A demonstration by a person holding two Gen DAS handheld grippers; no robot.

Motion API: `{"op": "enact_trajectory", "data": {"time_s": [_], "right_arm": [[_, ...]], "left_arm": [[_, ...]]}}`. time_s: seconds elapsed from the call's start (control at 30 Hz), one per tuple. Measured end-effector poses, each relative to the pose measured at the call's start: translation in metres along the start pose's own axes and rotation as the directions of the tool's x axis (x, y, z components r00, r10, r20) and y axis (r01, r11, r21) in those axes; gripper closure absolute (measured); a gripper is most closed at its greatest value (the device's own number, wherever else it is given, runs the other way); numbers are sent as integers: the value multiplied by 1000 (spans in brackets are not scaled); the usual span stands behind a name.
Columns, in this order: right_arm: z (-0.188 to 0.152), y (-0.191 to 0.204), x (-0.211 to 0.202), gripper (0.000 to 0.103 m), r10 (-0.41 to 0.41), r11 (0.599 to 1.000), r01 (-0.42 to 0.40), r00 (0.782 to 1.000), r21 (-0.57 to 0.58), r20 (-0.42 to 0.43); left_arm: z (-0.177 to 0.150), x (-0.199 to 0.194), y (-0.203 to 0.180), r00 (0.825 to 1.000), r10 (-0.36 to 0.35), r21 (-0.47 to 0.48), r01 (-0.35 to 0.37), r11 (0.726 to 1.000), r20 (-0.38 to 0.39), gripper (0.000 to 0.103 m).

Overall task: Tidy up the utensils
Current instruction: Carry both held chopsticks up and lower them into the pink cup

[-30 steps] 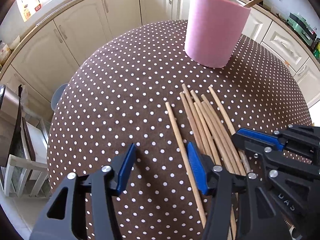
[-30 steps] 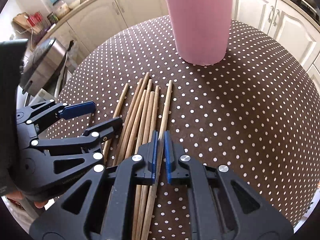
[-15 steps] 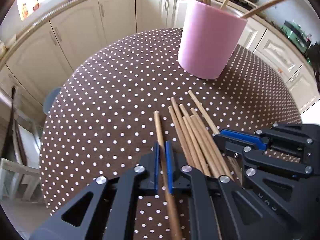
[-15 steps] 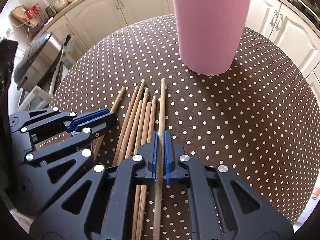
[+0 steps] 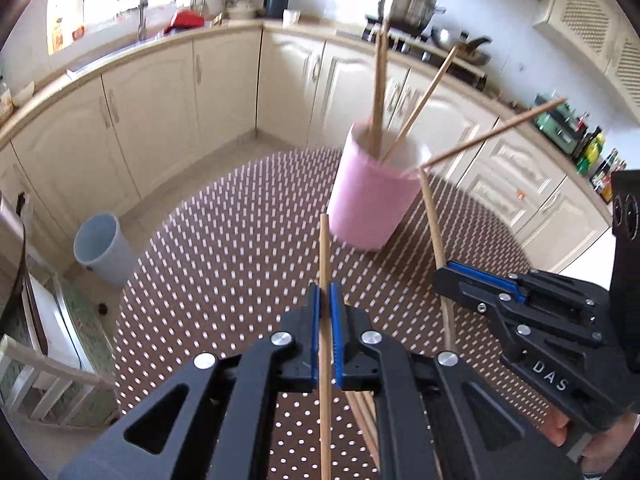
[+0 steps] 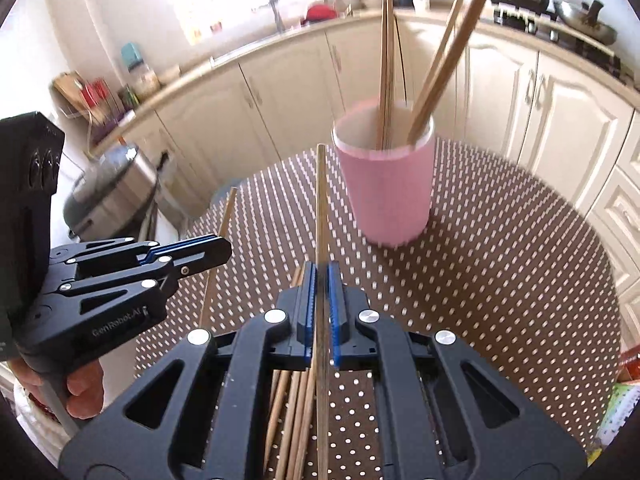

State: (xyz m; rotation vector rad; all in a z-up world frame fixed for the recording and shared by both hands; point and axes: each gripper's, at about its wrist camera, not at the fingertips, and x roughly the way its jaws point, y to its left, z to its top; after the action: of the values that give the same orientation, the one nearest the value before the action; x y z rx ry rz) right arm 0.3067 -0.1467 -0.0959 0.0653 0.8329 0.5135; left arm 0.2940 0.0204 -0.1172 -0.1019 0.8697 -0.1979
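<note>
We have the round table with the brown white-dotted cloth point(image 5: 224, 264) under everything, cream kitchen cabinets point(image 5: 160, 112) behind it, a pale grey bin point(image 5: 102, 248) on the floor to the left. On the far side of the table stands the pink cylindrical holder cup point(image 5: 370, 200), upright, with several wooden sticks point(image 5: 378, 92) already leaning out of it at different angles. Near us, a loose bundle of thin wooden chopsticks point(image 6: 294, 412) lies on the cloth, roughly parallel, touching each other, under the right gripper. Left gripper point(image 5: 326, 308): blue pads clamped on one wooden chopstick point(image 5: 325, 252), lifted off the cloth, tip pointing toward the cup. Right gripper point(image 6: 320, 292): pads likewise closed on its own single chopstick point(image 6: 321, 200), raised, tip near the cup rim level. Both grips sit low on the stick, so most of the length overhangs forward. We judge these sticks light, stiff, smooth and round, so they can pivot or slide in the pads if the tip catches the rim or a stick already inside. A hold nearer mid-length would cut the swing. We also think the cup looks light, and a side knock could tip it. Bundle pieces roll easily; take one from the outer edge.
</note>
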Motion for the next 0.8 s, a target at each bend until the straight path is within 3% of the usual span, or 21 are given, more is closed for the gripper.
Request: {"op": "enact_trajectory", "data": {"time_s": [0.27, 0.47, 0.6, 0.8], "right_arm": [[17, 3, -53, 96, 0, 999, 8, 986, -48, 166], [34, 9, -76, 96, -7, 998, 26, 963, -65, 268], [49, 8, -89, 96, -22, 998, 43, 942, -55, 336], [76, 6, -109, 96, -43, 996, 73, 898, -53, 438]], "left_arm": [[23, -56, -11, 984, -9, 2, 9, 1000, 175, 97], [49, -84, -27, 955, -21, 18, 17, 1000, 295, 97], [71, -92, -34, 926, -16, 15, 11, 1000, 377, 97], [110, -96, -42, 863, -22, -16, 35, 999, 504, 97]]}}
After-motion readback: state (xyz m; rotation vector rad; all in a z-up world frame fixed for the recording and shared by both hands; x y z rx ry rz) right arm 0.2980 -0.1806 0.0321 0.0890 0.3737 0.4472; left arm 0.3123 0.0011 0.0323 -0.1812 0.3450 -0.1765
